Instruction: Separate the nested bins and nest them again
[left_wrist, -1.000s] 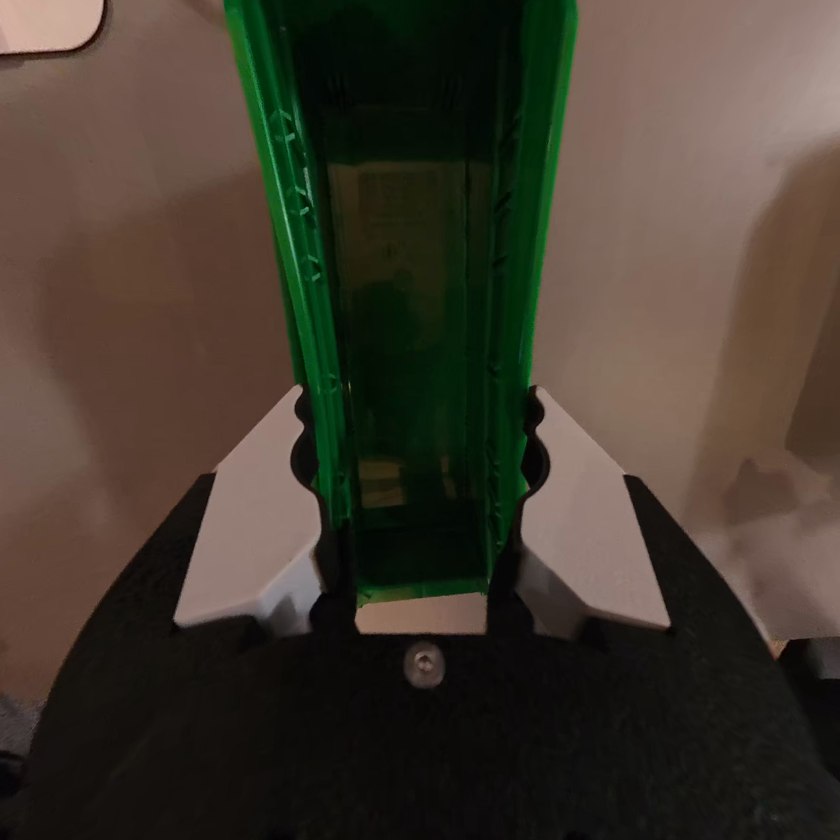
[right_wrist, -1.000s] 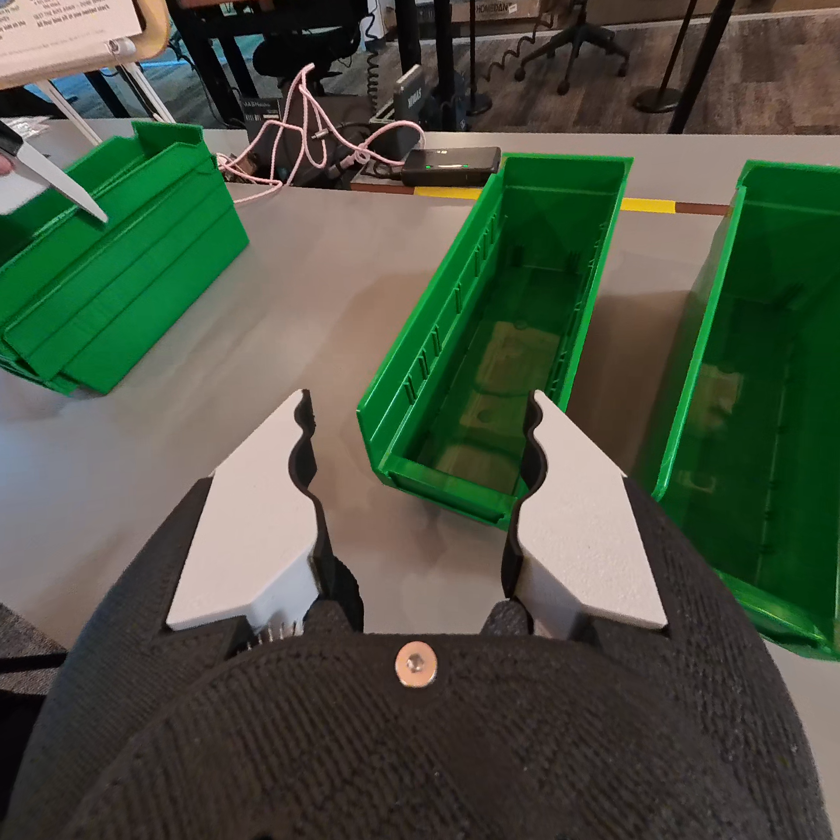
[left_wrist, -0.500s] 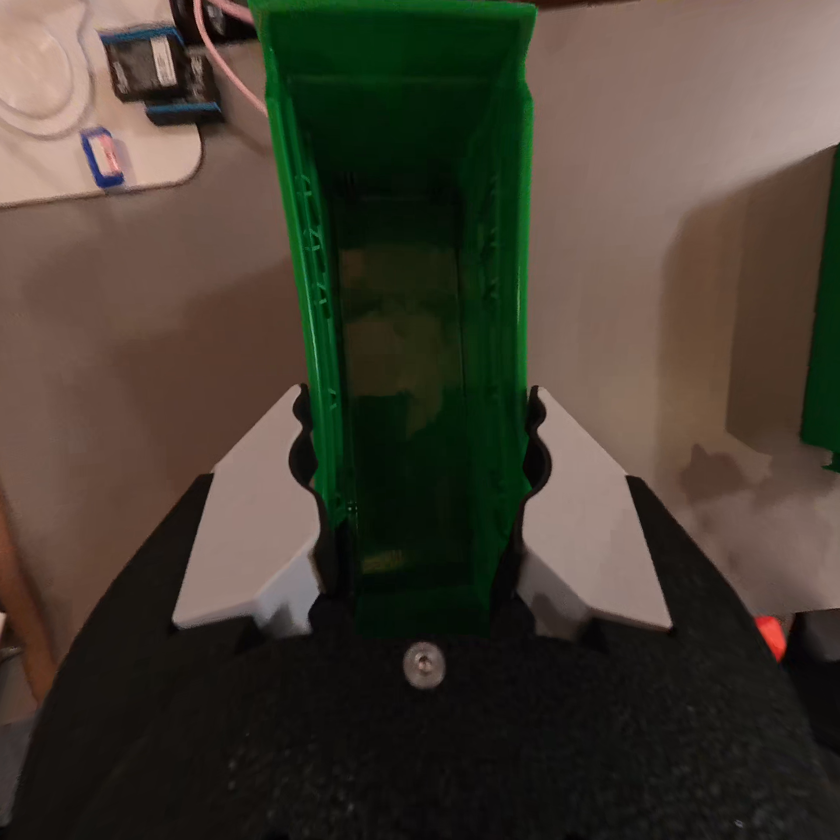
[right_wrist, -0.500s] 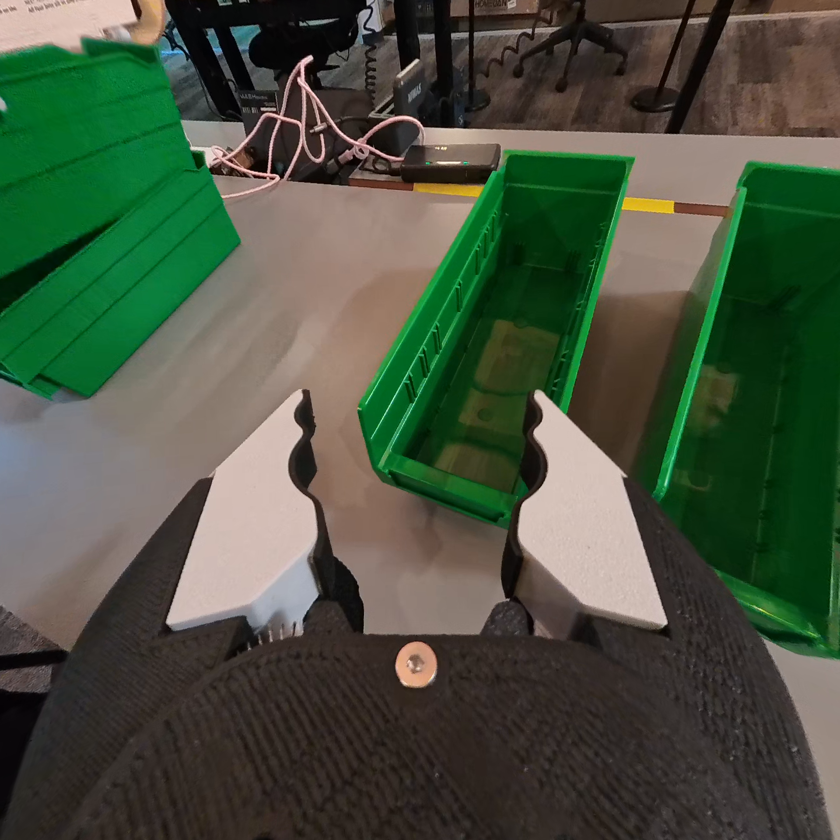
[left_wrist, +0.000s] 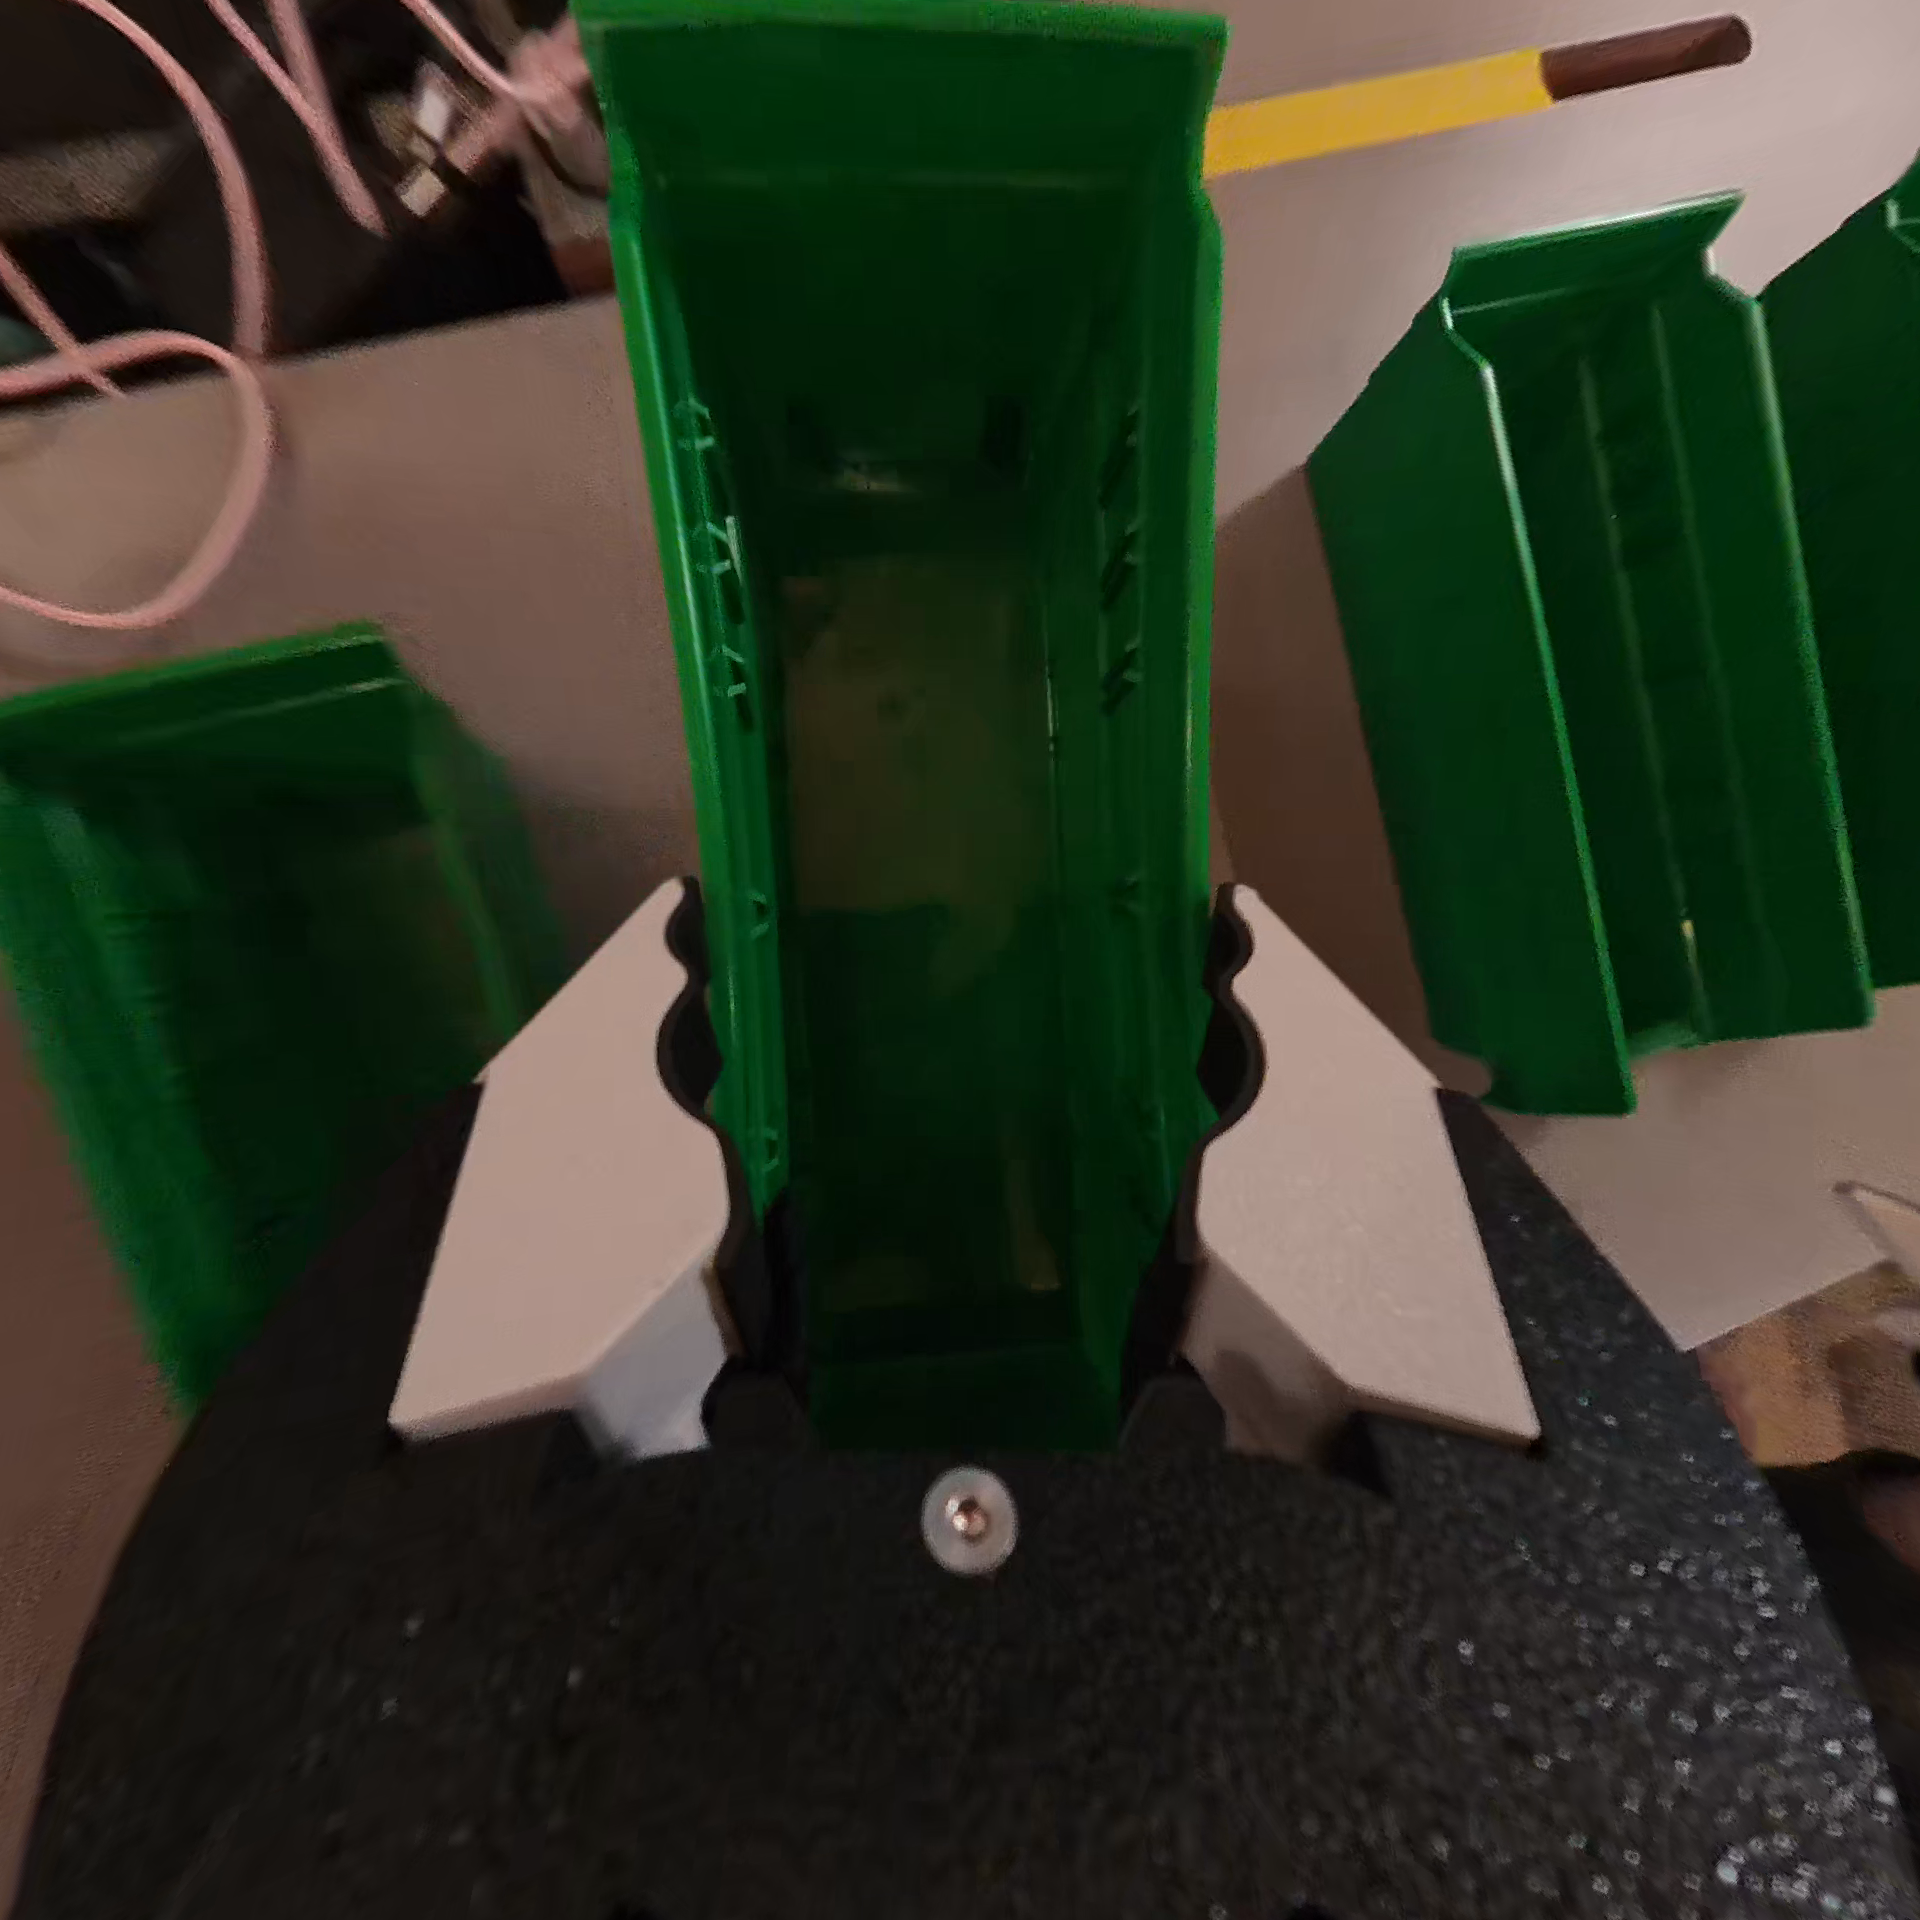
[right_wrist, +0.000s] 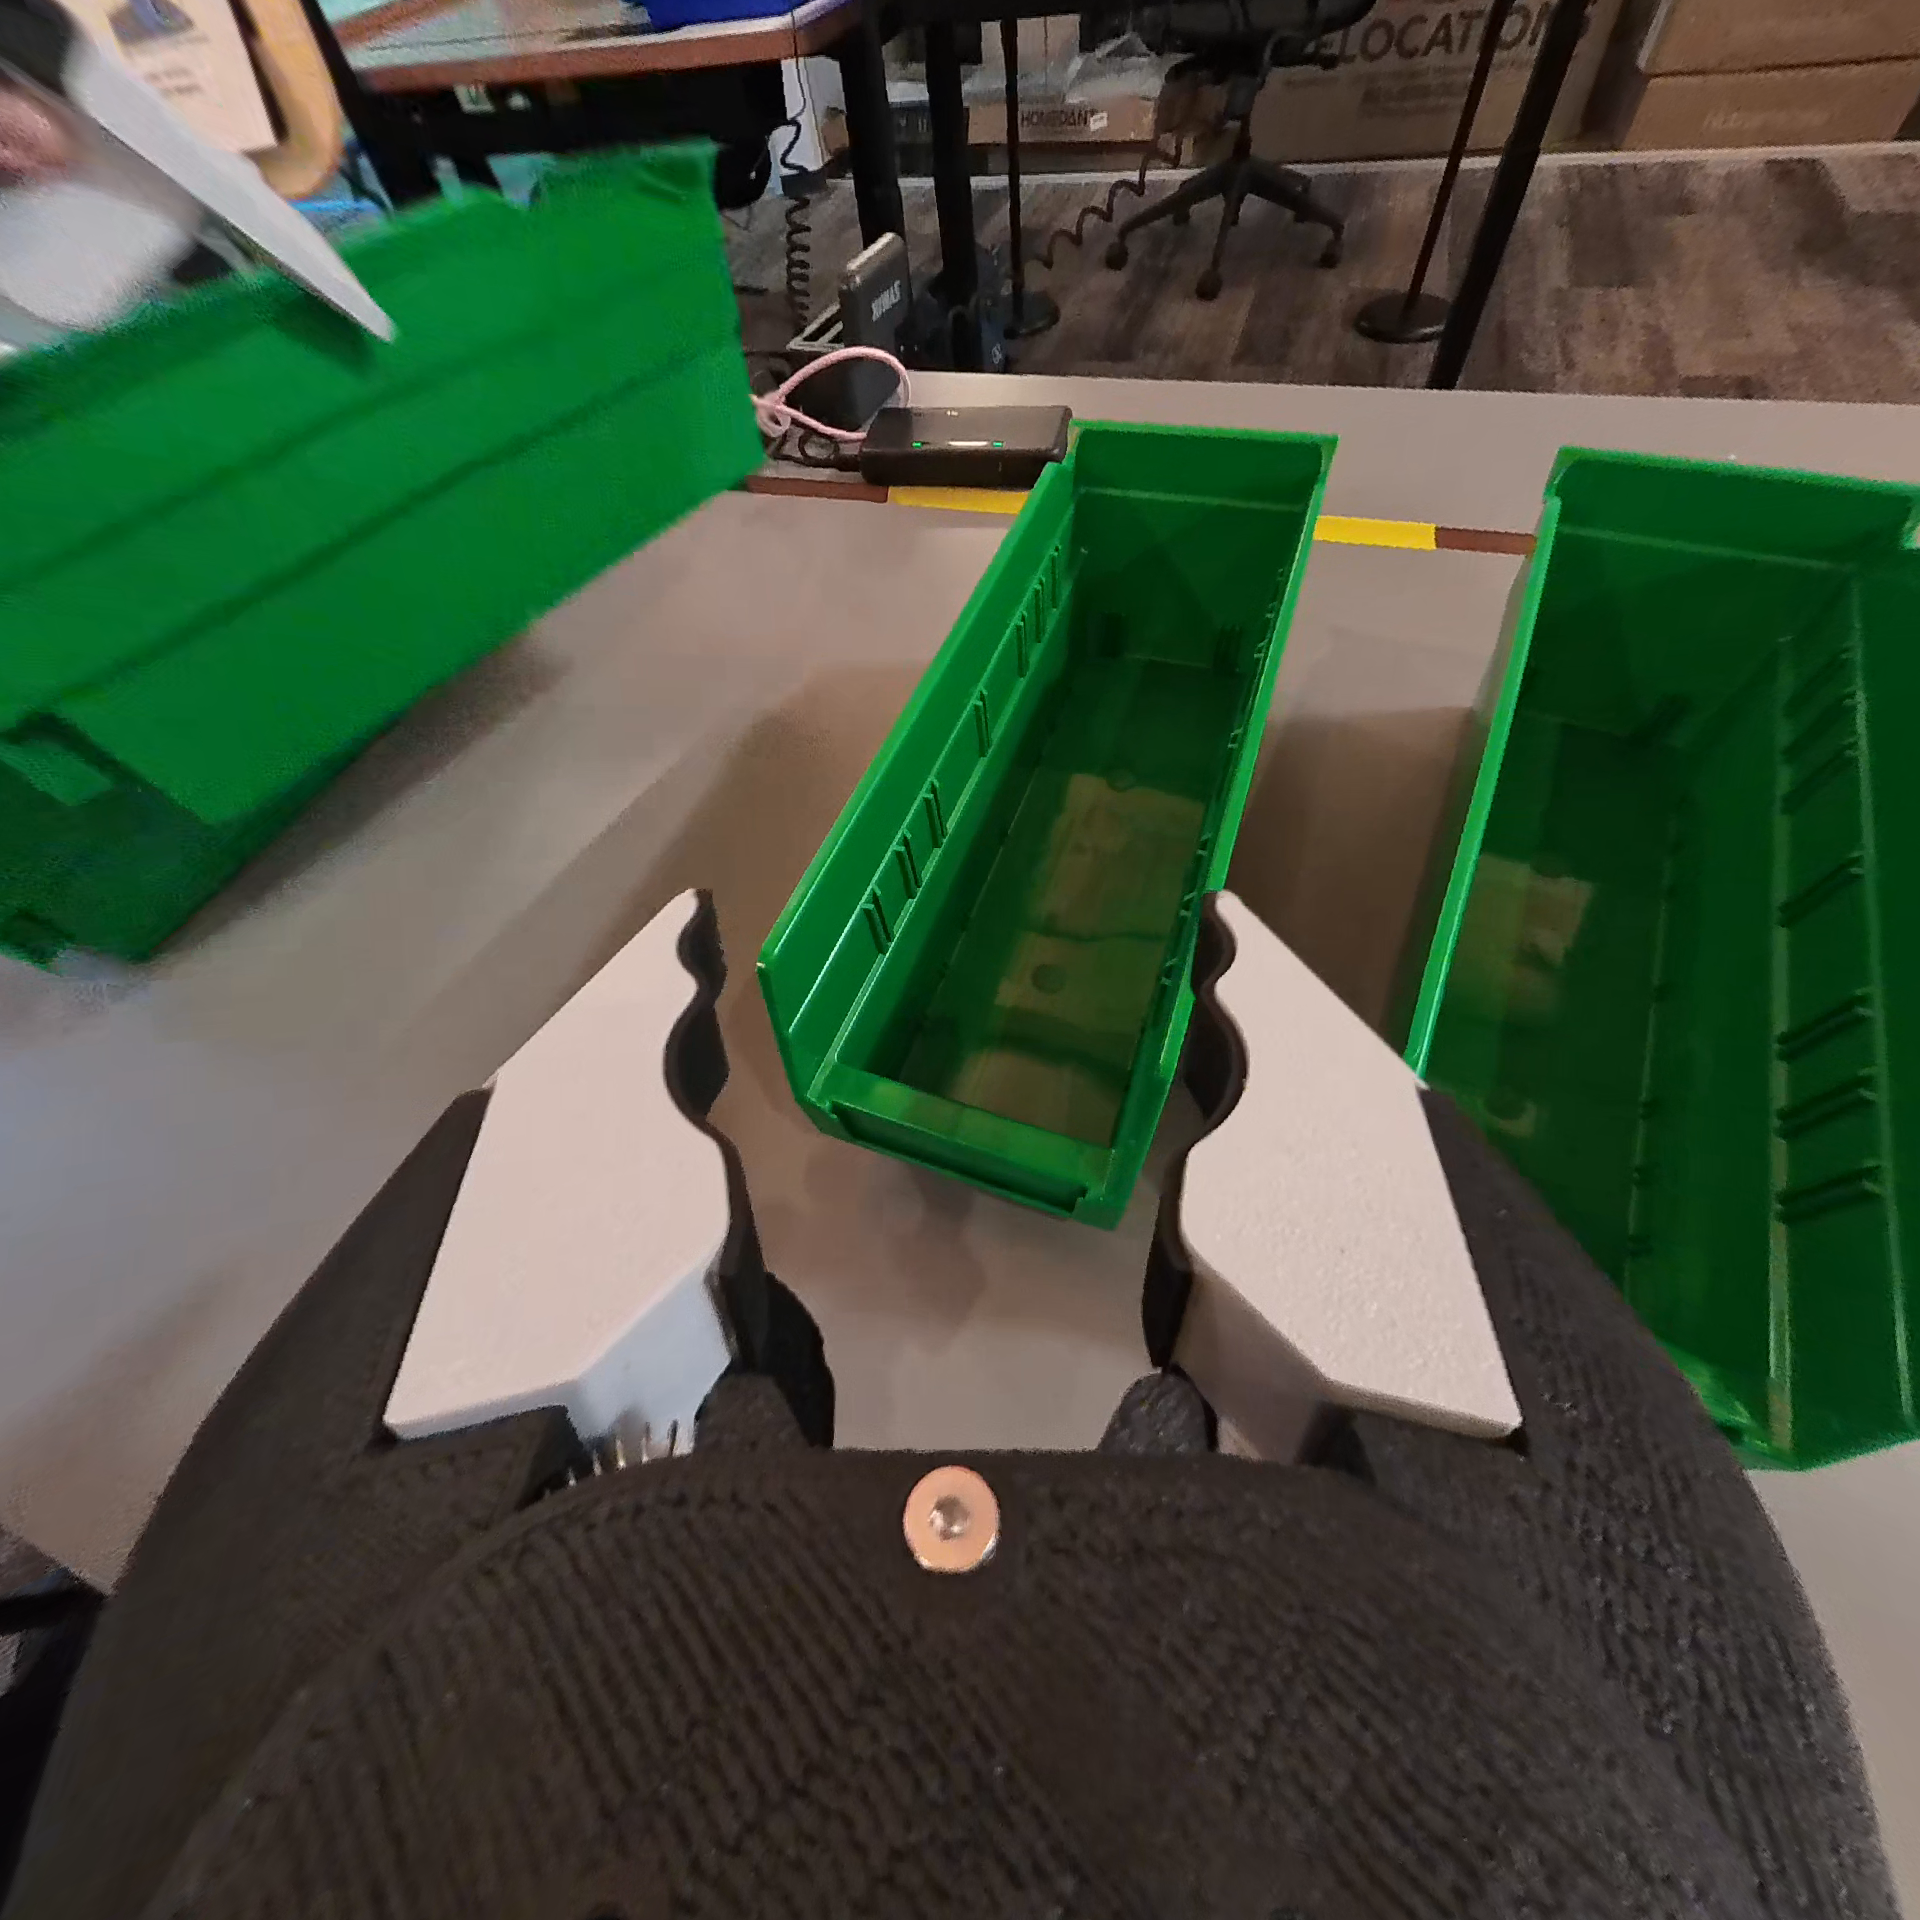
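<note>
Clamping a long green bin by its two side walls, the left gripper points forward with the bin running straight out from between its fingers toward twelve o'clock in the left wrist view. Both grey fingers press against the outer walls near the bin's near end; the bin is open on top and holds nothing. At nine o'clock a blurred stack of green bins sits below on the grey table. At two o'clock another green bin lies on the table, with the edge of a further one at the right border. Pink cable loops at ten o'clock, and a yellow and brown strip crosses at one o'clock.

In the right wrist view the right gripper hangs over the table with its fingers spread wide and nothing between them. Just past its tips, at twelve o'clock, a narrow green bin rests on the table, empty. At three o'clock a second, empty green bin lies beside it, apart. At ten o'clock the carried bin shows blurred above the stack, with a grey finger of the left gripper over it. A black power pack lies at twelve o'clock near the table's far edge.
</note>
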